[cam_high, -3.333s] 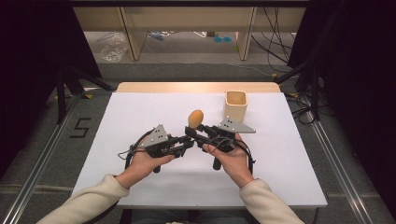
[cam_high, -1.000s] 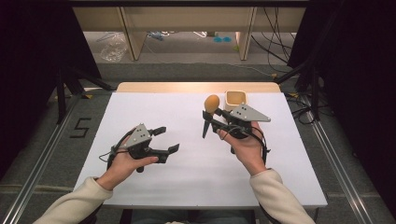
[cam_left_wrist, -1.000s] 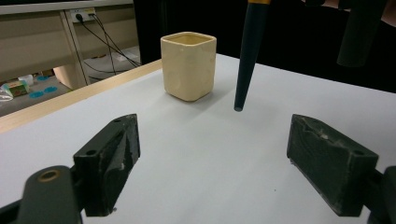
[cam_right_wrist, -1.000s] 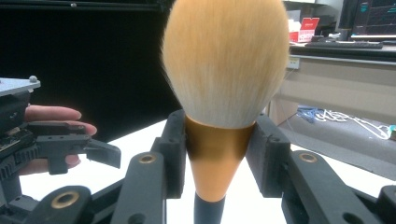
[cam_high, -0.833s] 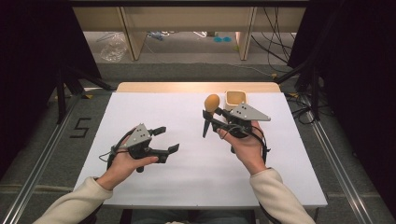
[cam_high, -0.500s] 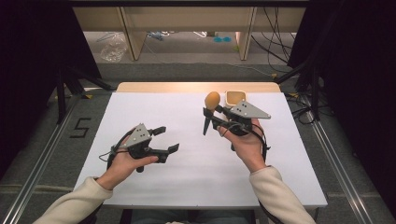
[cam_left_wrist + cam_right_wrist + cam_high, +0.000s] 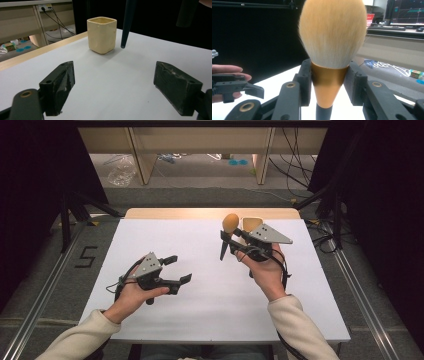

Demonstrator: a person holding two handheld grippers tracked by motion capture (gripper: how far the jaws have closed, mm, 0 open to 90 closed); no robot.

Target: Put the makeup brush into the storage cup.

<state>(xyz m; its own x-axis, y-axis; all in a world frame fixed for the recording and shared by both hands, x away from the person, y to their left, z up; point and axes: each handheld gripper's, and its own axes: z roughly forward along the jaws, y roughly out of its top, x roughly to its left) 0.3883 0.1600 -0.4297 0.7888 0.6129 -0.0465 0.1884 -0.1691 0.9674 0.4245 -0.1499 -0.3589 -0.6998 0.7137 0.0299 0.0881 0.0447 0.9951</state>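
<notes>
Far left, on the grey floor beside the white table top [image 7: 210, 310], a black numeral "5" [image 7: 86, 256] is the one legible marking. Left gripper [image 7: 176, 270] hovers low over the table's left half, jaws spread wide with nothing between them. Right gripper [image 7: 231, 239] is raised, jaws clamped on the gold ferrule of a black-handled makeup brush with a fluffy orange-tan head [image 7: 332, 32], bristles up, just beside the cream square ceramic cup [image 7: 101, 34] near the table's far edge.

Right hand-held gripper [image 7: 231, 240] lifted brush [image 7: 229, 229] toward cup [image 7: 249, 223], left hand-held gripper [image 7: 178, 268] withdrawn, opened
</notes>
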